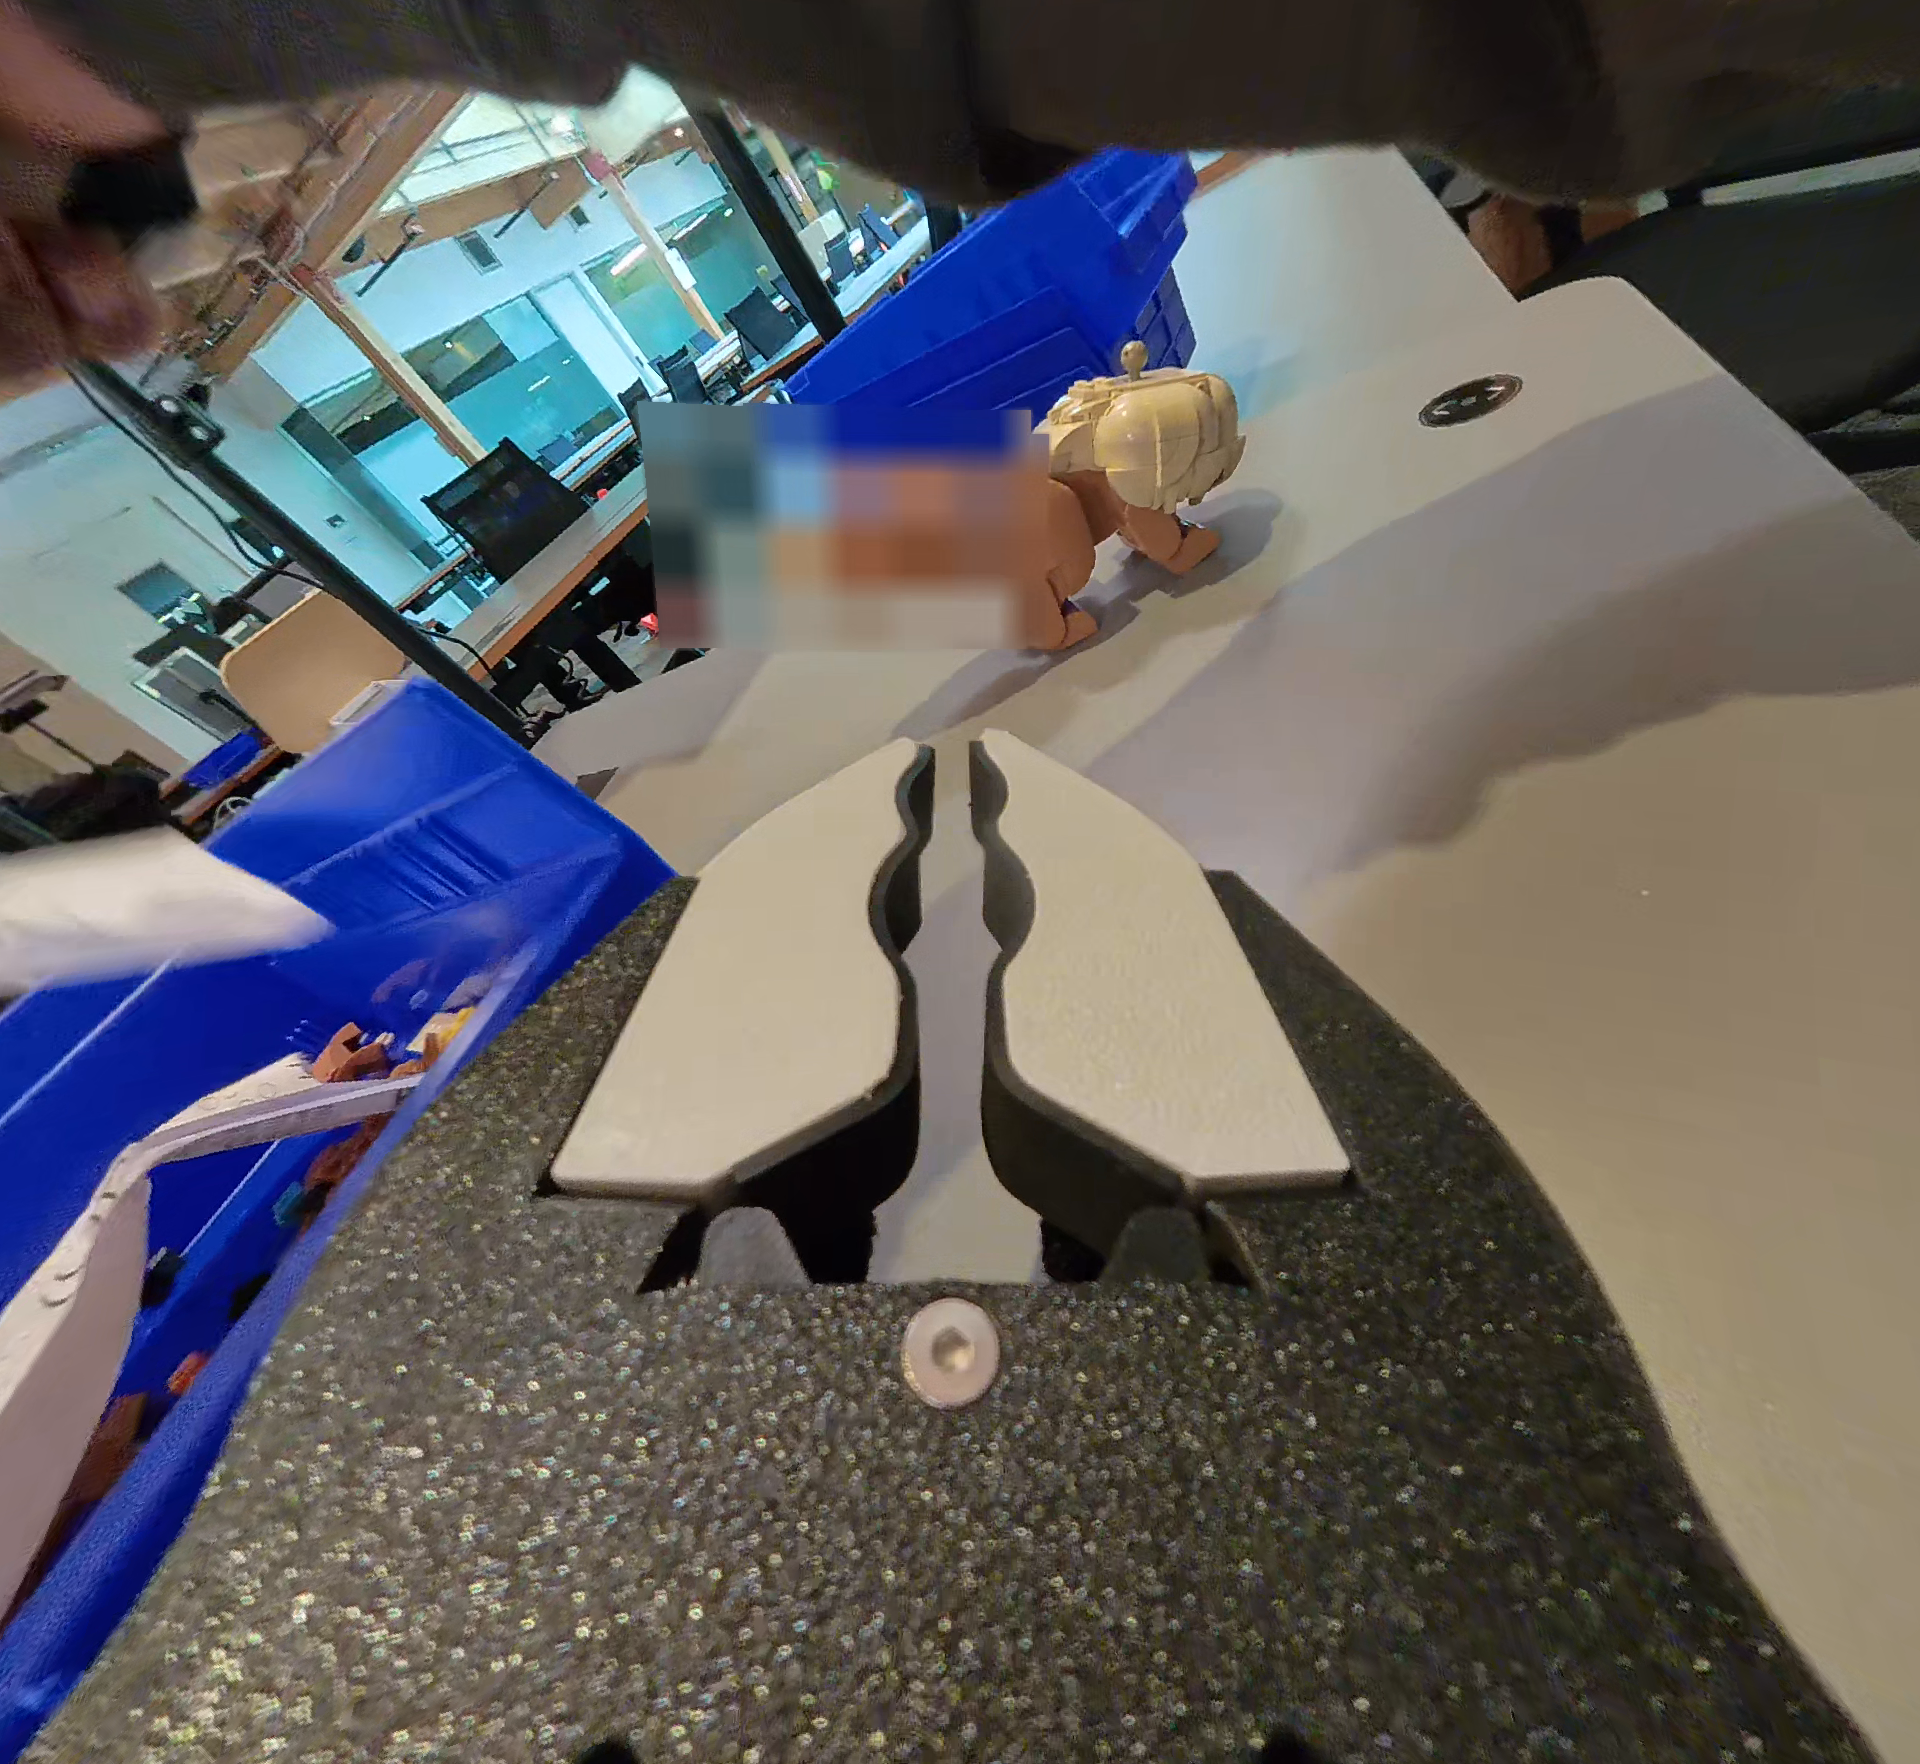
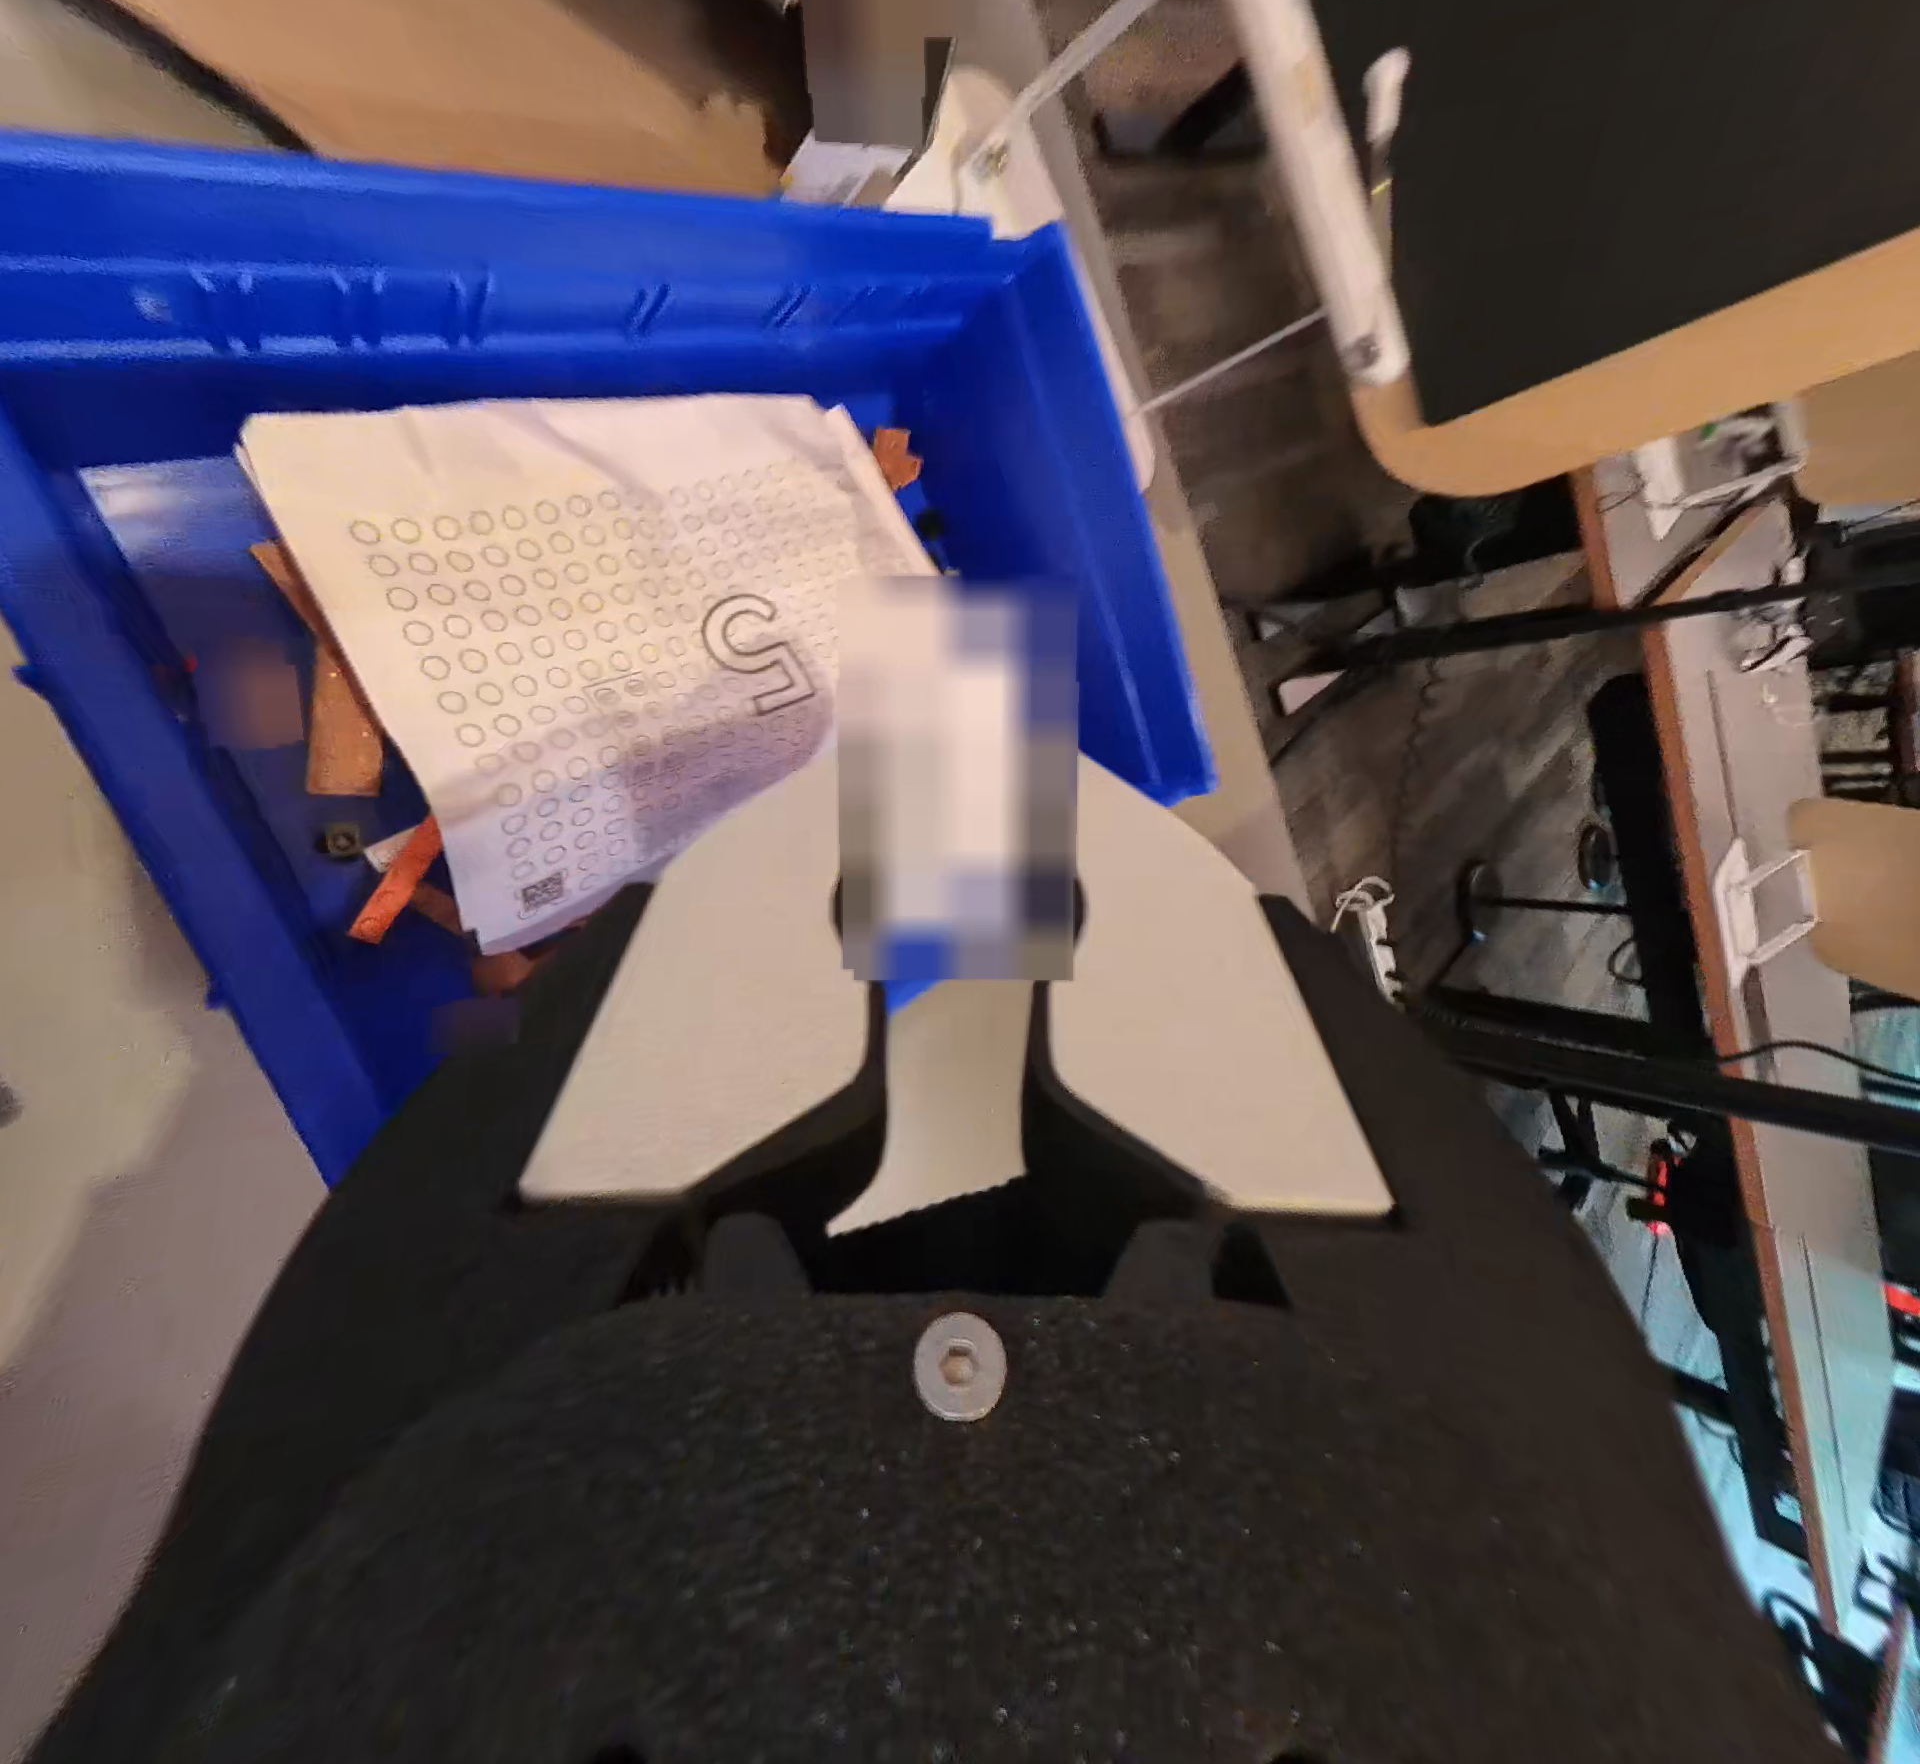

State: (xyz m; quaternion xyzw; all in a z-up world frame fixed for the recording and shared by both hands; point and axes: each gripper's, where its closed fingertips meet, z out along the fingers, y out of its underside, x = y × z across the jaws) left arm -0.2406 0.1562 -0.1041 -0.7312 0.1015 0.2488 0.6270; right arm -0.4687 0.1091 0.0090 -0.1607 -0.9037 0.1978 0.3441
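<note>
Left gripper nearly closed on nothing above the white table, tan-and-brown brick figure standing well ahead; right gripper pinches a white paper bag printed with circles, over the blue bin.

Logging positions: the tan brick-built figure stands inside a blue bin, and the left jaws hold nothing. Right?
Not inside: the left wrist view shows the tan brick-built figure standing on the white table beside a blue bin. The left gripper jaws hold nothing.
</note>
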